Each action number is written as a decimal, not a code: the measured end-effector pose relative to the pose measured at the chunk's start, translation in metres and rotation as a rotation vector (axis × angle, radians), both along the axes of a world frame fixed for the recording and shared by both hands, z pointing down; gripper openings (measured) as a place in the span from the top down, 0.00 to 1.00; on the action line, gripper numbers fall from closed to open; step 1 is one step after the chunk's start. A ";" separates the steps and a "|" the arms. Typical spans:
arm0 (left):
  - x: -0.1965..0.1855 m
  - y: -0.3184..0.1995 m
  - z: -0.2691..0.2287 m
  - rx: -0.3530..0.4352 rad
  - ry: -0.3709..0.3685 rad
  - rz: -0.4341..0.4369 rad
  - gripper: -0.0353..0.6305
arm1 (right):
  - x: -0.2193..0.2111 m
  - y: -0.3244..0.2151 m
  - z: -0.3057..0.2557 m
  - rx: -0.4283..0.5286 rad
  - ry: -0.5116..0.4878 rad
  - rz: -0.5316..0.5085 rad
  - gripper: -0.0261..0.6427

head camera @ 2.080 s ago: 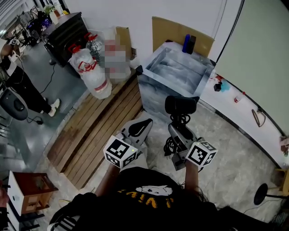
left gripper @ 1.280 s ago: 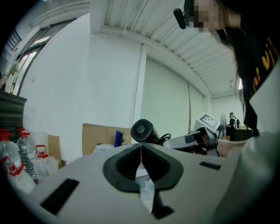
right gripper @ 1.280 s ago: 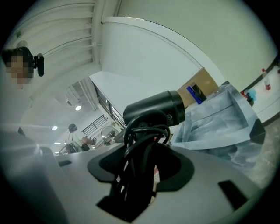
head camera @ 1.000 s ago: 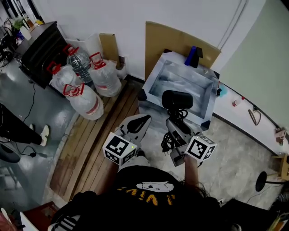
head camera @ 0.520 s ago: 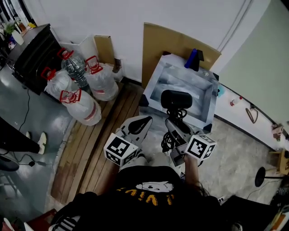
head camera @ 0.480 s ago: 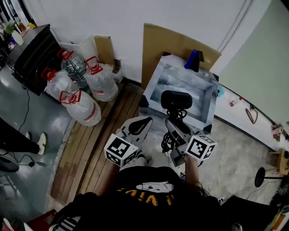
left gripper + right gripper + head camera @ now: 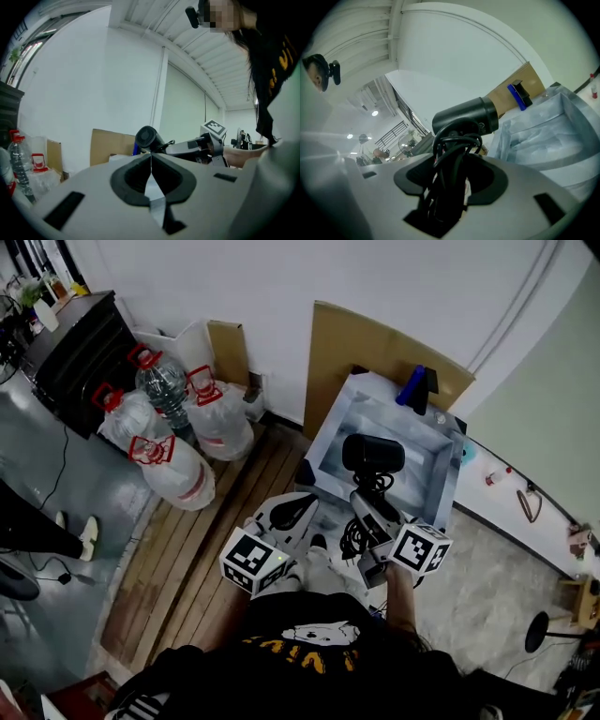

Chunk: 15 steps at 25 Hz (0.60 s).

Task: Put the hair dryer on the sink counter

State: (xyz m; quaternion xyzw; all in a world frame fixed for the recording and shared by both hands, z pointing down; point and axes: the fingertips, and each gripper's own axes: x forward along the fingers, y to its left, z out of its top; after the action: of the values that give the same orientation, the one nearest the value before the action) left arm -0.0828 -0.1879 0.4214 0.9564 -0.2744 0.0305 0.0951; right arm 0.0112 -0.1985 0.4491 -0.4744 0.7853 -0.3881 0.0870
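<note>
1. Nearest the camera, the person in a black shirt with yellow print (image 7: 300, 652) is holding both tools forward at about the same height.
2. The left gripper (image 7: 298, 507) (image 7: 151, 158) is keeping its fingers pressed together. Nothing is sitting between them.
3. The right gripper (image 7: 367, 512) (image 7: 452, 174) is clamping its fingers on the handle of the black plastic hair dryer (image 7: 373, 454) (image 7: 464, 119). The black power cord (image 7: 450, 145) is wrapping that handle in loose loops.
4. The hair dryer is pointing barrel-up, clear of every surface. In the head view its barrel is overlapping the near half of the basin, inside the near edge of the grey-and-white marbled sink counter (image 7: 330, 425) (image 7: 562, 136).
5. A blue bottle-shaped container (image 7: 411, 388) (image 7: 514, 96) is standing at the far right corner of the sink counter, well apart from the hair dryer.
6. A flat brown cardboard sheet (image 7: 361, 338) is leaning against the white wall (image 7: 375, 277), just behind the counter's far edge.
7. Left of the sink, brown wooden floor slats (image 7: 187, 540) are running toward the wall.
8. Clear plastic water jugs with red handles (image 7: 169, 423) are clustering at the far end of the slats.
9. A black cabinet (image 7: 75, 348) is standing beyond the jugs, at the far left.
</note>
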 end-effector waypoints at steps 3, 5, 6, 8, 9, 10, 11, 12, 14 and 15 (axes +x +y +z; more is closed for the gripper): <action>0.007 -0.025 0.001 -0.005 -0.012 -0.012 0.94 | 0.008 -0.027 0.004 -0.005 0.004 -0.009 0.65; 0.016 -0.041 -0.001 -0.001 -0.015 -0.010 0.94 | 0.015 -0.046 0.007 -0.010 0.008 -0.018 0.65; 0.022 -0.049 -0.002 0.004 -0.017 -0.007 0.94 | 0.018 -0.055 0.009 -0.012 0.010 -0.024 0.65; 0.034 -0.065 -0.004 0.011 -0.024 -0.006 0.94 | 0.027 -0.076 0.014 -0.020 0.016 -0.034 0.65; 0.039 -0.074 -0.004 0.012 -0.028 -0.009 0.94 | 0.032 -0.086 0.016 -0.025 0.020 -0.036 0.65; 0.044 -0.082 -0.005 0.012 -0.031 -0.012 0.94 | 0.038 -0.097 0.019 -0.031 0.024 -0.038 0.65; 0.049 -0.088 -0.005 0.011 -0.033 -0.015 0.94 | 0.044 -0.108 0.022 -0.037 0.029 -0.040 0.65; 0.053 -0.094 -0.005 0.011 -0.036 -0.017 0.94 | 0.050 -0.119 0.025 -0.042 0.035 -0.041 0.65; 0.060 -0.105 -0.006 0.014 -0.045 -0.023 0.94 | 0.062 -0.141 0.031 -0.049 0.050 -0.042 0.65; 0.062 -0.111 -0.006 0.015 -0.052 -0.031 0.94 | 0.067 -0.153 0.035 -0.054 0.058 -0.041 0.65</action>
State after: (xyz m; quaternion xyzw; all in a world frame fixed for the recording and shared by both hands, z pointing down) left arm -0.0211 -0.2990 0.4152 0.9516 -0.2918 0.0520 0.0814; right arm 0.0782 -0.3510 0.4838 -0.4714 0.7864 -0.3968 0.0432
